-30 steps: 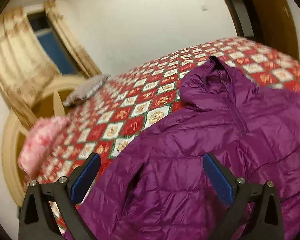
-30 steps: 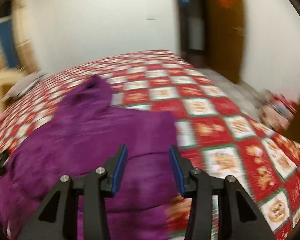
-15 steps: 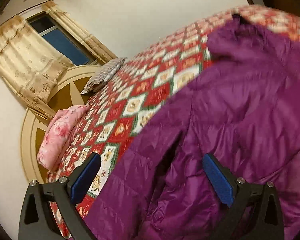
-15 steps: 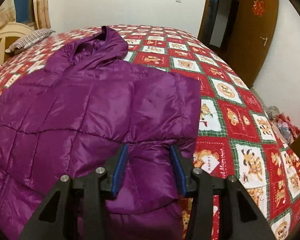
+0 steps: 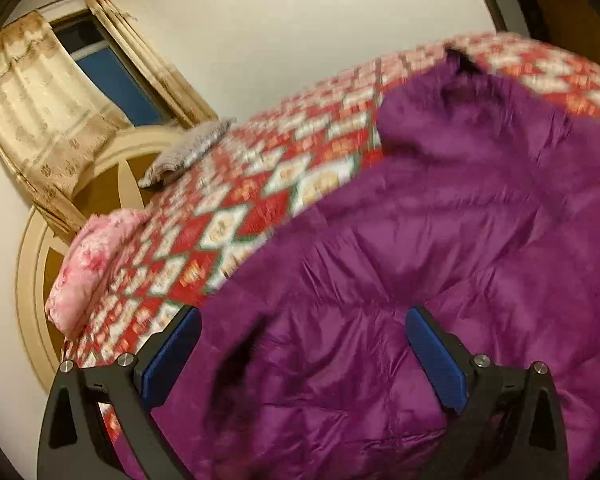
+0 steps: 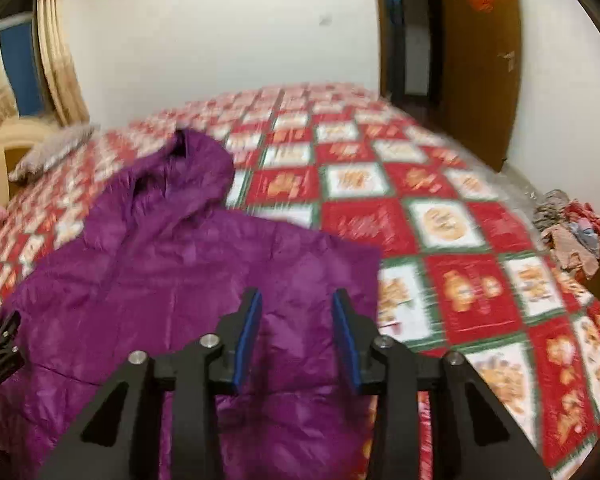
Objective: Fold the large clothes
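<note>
One purple jacket (image 6: 172,280), two pillows (image 5: 188,152), one bed (image 6: 440,240), one door (image 6: 480,64)

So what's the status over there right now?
Left gripper open wide. Right gripper open, jaws just closing, nothing pinched. Jacket flat on bed, unfolded. Nothing in the way.

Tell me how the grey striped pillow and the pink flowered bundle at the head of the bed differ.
The grey striped pillow looks flat and thin; the pink flowered bundle is plump and thick. The pillow is dull grey with fine stripes; the bundle is bright pink with a blotchy flower print. In the left view the pillow lies farther off, below the window; the bundle lies nearer. Both rest on the red checked bedspread against the cream headboard.
</note>
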### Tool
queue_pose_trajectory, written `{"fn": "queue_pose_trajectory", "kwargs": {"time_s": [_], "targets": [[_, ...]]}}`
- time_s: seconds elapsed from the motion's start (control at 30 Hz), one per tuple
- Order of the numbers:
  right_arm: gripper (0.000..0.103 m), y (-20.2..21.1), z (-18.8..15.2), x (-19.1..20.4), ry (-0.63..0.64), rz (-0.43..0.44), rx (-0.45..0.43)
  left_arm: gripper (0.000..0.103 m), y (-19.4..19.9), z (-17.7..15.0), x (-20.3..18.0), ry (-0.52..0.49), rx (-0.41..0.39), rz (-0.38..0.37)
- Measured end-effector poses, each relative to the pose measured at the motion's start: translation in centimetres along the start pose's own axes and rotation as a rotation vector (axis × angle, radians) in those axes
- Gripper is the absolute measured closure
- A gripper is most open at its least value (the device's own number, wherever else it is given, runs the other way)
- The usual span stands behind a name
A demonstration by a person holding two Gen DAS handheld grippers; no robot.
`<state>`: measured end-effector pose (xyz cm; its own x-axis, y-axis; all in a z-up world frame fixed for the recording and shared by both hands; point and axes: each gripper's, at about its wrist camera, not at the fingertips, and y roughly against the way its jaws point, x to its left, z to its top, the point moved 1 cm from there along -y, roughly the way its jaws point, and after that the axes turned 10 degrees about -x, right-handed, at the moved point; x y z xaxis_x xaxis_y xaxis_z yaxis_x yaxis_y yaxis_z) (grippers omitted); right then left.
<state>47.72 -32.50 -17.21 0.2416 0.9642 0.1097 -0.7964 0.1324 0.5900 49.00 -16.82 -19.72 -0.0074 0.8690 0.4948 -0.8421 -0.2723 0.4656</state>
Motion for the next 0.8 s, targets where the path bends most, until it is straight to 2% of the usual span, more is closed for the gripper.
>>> {"fn": "queue_pose_trajectory", "kwargs": {"time_s": [0.07,0.33,0.43,0.47,0.53,0.6,0.67,0.73,0.8], "targets": [[0.070,-1.8,-1.4,0.3,0.030,-0.014,0.060,0.001,-0.6,-0.6,-0.2,0.010,0.000,-0.007],[0.070,-1.7,-2.7,0.6,0.069,-0.034,0.027,0.001,-0.5,-1.1,-0.5,0.019,-0.013,-0.005],[0.069,-1.8,-2.5,0.7,0.071,-0.033,0.038,0.001,-0.5,-0.5,0.0,0.000,0.032,-0.037],[0.069,-1.5,-2.2,0.7,0.083,-0.038,0.054,0.001,-0.1,-0.2,0.8,0.016,0.040,-0.043],[0.068,0.3,-1.4,0.7,0.083,-0.063,0.049,0.001,2.4,0.6,3.3,0.100,-0.024,-0.067],[0.059,3.4,-1.0,0.8,0.042,-0.032,-0.011,0.001,4.7,0.9,4.2,0.117,-0.081,-0.083],[0.059,5.8,-1.3,1.7,0.036,0.010,-0.051,0.001,5.5,0.7,3.7,0.111,-0.090,-0.108],[0.059,6.9,-2.2,3.2,0.045,0.056,-0.058,0.001,5.1,0.0,2.2,0.074,-0.070,-0.110],[0.059,6.3,-3.6,4.7,0.084,0.074,-0.028,0.001,3.7,-1.1,0.8,0.041,-0.022,-0.107]]}}
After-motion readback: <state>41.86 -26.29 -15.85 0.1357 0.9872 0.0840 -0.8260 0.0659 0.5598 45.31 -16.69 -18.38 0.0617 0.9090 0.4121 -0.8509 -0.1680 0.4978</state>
